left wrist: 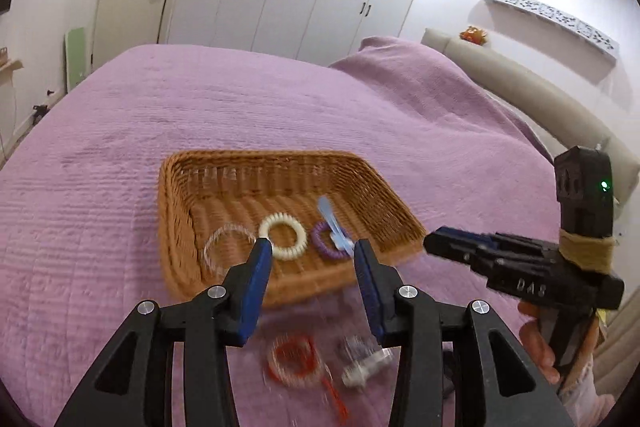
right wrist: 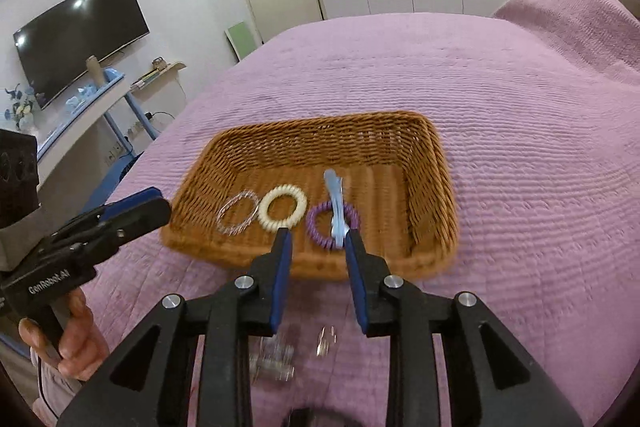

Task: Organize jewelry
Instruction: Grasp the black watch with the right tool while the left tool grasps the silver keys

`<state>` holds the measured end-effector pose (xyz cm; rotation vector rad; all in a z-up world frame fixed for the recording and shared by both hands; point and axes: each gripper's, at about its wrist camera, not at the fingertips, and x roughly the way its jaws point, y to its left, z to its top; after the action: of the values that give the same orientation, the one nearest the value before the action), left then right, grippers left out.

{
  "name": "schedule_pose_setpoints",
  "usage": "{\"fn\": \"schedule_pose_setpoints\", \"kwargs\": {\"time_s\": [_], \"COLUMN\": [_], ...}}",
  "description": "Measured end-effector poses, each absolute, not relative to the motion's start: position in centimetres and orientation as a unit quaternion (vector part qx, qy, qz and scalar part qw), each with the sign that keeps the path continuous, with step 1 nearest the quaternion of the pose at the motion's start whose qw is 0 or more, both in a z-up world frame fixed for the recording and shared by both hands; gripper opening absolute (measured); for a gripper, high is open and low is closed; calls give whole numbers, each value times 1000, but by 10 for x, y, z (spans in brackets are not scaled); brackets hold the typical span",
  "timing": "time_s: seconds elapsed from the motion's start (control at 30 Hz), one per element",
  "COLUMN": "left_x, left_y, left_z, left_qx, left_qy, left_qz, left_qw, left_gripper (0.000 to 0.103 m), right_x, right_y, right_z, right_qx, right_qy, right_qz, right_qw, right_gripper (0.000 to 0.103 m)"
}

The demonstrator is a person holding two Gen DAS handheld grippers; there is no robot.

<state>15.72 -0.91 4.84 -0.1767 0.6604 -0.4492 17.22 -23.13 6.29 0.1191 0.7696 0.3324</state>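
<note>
A wicker basket (left wrist: 224, 163) (right wrist: 436, 163) sits on the purple bedspread. In it lie a clear beaded bracelet (left wrist: 212, 247) (right wrist: 228, 217), a cream spiral ring (left wrist: 300, 239) (right wrist: 298, 205), a purple spiral ring (left wrist: 320, 245) (right wrist: 314, 227) and a pale blue hair clip (left wrist: 328, 215) (right wrist: 334, 195). My left gripper (left wrist: 310, 253) is open and empty above the basket's near edge. My right gripper (right wrist: 318, 237) is open and empty, its tips over the purple ring. On the bed before the basket lie a red bracelet (left wrist: 296, 359) and a clear clip (left wrist: 362, 363) (right wrist: 274, 359).
The purple bedspread (left wrist: 240, 99) (right wrist: 520, 107) stretches around the basket. A small shiny piece (right wrist: 326, 341) lies near the clear clip. Pillows under the cover and a headboard (left wrist: 520, 83) are on the right. A TV and shelf stand at the left in the right wrist view.
</note>
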Motion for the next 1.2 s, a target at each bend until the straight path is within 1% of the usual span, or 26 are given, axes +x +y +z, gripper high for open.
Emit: {"fn": "schedule_pose_setpoints", "kwargs": {"time_s": [0.3, 0.47, 0.67, 0.87, 1.03, 1.2], "left_x": [78, 57, 44, 61, 96, 131], "left_y": [-5, -11, -25, -43, -63, -79], "left_z": [40, 26, 9, -2, -10, -28], "left_qx": [-42, -33, -15, 1, 19, 36], "left_qy": [334, 353, 369, 390, 413, 444], "left_qz": [-228, -241, -264, -283, -297, -304], "left_qw": [914, 903, 891, 876, 861, 842], "left_gripper": [44, 44, 44, 44, 44, 44], "right_x": [94, 58, 30, 23, 24, 30], "right_y": [-244, -257, -269, -270, -272, -270], "right_z": [64, 49, 17, -8, -31, -39], "right_qx": [62, 76, 112, 151, 223, 268], "right_qy": [373, 386, 422, 445, 456, 444], "right_qz": [145, 123, 99, 72, 58, 60], "right_qw": [914, 911, 894, 880, 860, 853], "right_gripper": [30, 30, 30, 30, 30, 30]}}
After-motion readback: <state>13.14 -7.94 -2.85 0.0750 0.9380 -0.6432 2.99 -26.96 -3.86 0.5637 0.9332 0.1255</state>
